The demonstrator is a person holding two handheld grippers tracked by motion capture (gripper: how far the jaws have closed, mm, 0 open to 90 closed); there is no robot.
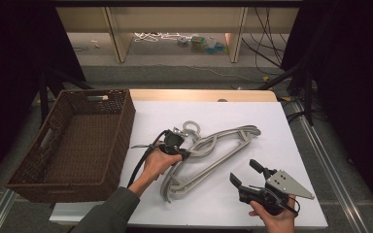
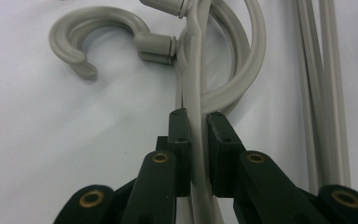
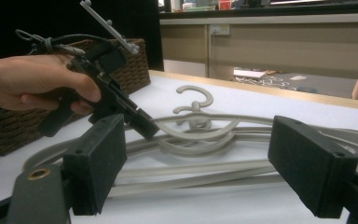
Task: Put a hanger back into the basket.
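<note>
A small stack of grey plastic hangers (image 1: 213,150) lies on the white table top (image 1: 272,121), hooks (image 1: 192,127) pointing to the far side. My left gripper (image 1: 187,155) comes in from the left and is shut on one hanger's thin shoulder bar (image 2: 196,93), just below the hook (image 2: 98,18). In the left gripper view both pads press that bar from either side (image 2: 198,123). My right gripper (image 1: 244,172) hovers near the front right, off the hangers, jaws wide open and nothing between them (image 3: 200,158). The right gripper view also shows the left gripper (image 3: 144,123) on the hangers.
A dark woven basket (image 1: 124,131) with nothing visible inside stands against the table's left edge, close behind the left hand (image 3: 37,84). Bare white table lies to the right of the hangers and along the far side. The floor beyond holds shelving and cables.
</note>
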